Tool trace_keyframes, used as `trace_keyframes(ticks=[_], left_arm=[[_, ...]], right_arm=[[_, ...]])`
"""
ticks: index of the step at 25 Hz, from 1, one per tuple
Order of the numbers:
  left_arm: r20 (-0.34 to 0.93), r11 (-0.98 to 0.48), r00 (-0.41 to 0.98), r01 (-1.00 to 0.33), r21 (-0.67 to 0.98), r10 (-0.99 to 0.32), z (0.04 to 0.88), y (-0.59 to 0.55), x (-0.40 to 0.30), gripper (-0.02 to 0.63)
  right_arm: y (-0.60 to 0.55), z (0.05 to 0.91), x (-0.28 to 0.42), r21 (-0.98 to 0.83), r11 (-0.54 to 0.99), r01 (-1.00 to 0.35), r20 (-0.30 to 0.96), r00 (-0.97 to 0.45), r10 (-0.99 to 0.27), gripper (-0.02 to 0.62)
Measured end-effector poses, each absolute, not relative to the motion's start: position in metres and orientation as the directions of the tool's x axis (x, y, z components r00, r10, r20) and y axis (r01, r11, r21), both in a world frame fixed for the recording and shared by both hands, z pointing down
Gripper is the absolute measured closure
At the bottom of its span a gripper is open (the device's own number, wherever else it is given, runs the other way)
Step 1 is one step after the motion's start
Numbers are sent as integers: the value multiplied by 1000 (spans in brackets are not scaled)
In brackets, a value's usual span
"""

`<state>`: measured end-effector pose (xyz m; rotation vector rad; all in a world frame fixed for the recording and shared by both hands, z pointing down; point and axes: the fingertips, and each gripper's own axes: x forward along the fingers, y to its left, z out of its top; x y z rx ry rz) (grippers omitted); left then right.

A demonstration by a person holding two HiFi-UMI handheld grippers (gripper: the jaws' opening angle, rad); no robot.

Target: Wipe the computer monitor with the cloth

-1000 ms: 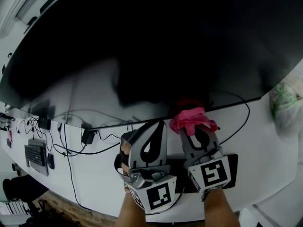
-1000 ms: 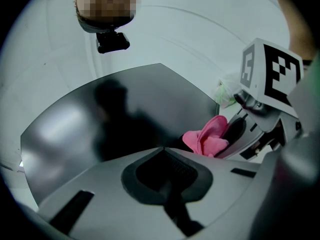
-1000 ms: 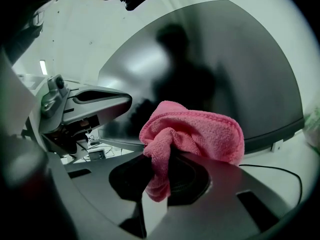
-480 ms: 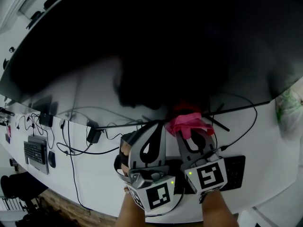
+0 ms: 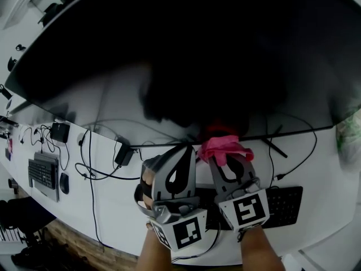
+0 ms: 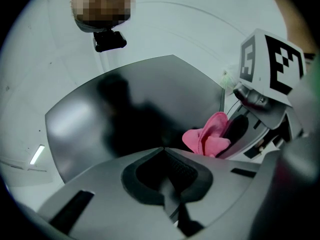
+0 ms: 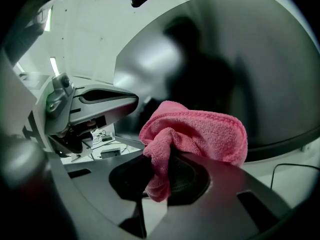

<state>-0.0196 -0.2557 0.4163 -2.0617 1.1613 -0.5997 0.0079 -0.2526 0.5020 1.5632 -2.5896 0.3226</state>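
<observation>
A large dark monitor (image 5: 197,49) fills the upper head view, its bottom edge running above the desk. My right gripper (image 5: 225,154) is shut on a bunched pink cloth (image 5: 224,145), which sits against the monitor's lower edge. The right gripper view shows the pink cloth (image 7: 200,134) pinched between the jaws with the dark monitor (image 7: 240,64) just beyond. My left gripper (image 5: 183,151) sits close beside the right one, jaws together with nothing between them. In the left gripper view the pink cloth (image 6: 210,136) shows at right against the monitor (image 6: 135,114).
On the white desk (image 5: 113,196), black cables (image 5: 96,168) trail under the monitor. A black keyboard (image 5: 285,202) lies under my right gripper. Far left are a smaller keyboard (image 5: 42,174) and a mouse (image 5: 64,182). A crumpled bag (image 5: 350,134) is at the right edge.
The view has shifted so the monitor's lower edge sits a little lower and the keyboard shows further right. Both grippers keep their pose, with the cloth still at the monitor's bottom edge.
</observation>
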Motion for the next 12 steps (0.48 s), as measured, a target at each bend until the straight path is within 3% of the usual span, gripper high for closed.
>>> trace_keyframes(ticks=[12], left_arm=[[46,-309,417,-589,-747,-908,416,-262,-99,600]], right_arm=[[-264,500,-68,-92,523,-847,192,-531,-826,532]])
